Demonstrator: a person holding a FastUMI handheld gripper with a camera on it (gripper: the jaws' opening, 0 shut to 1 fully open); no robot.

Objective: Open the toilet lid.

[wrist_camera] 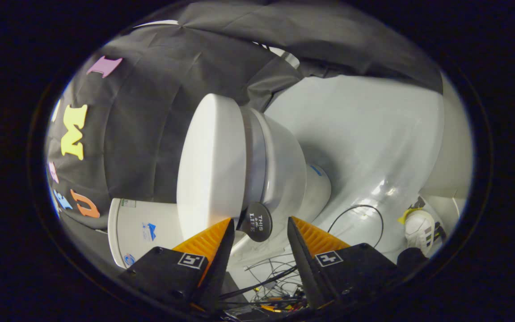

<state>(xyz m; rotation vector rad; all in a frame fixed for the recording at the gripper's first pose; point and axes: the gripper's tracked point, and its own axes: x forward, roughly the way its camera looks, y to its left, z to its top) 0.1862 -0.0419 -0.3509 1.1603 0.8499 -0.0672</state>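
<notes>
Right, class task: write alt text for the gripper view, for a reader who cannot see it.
A white toilet with its lid closed sits just ahead of the open gripper. A round dark tag at the lid's edge lies between the fingertips, neither touching it. Loose cables trail on the pale floor, and a white shoe lies beyond.

White toilet lid (210, 165) apparently down, closed.

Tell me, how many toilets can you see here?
1. The toilet is just ahead of the hand-held gripper, whose open fingers hold nothing. Its lid is closed, with a round black tab at its edge between the fingers.
</notes>
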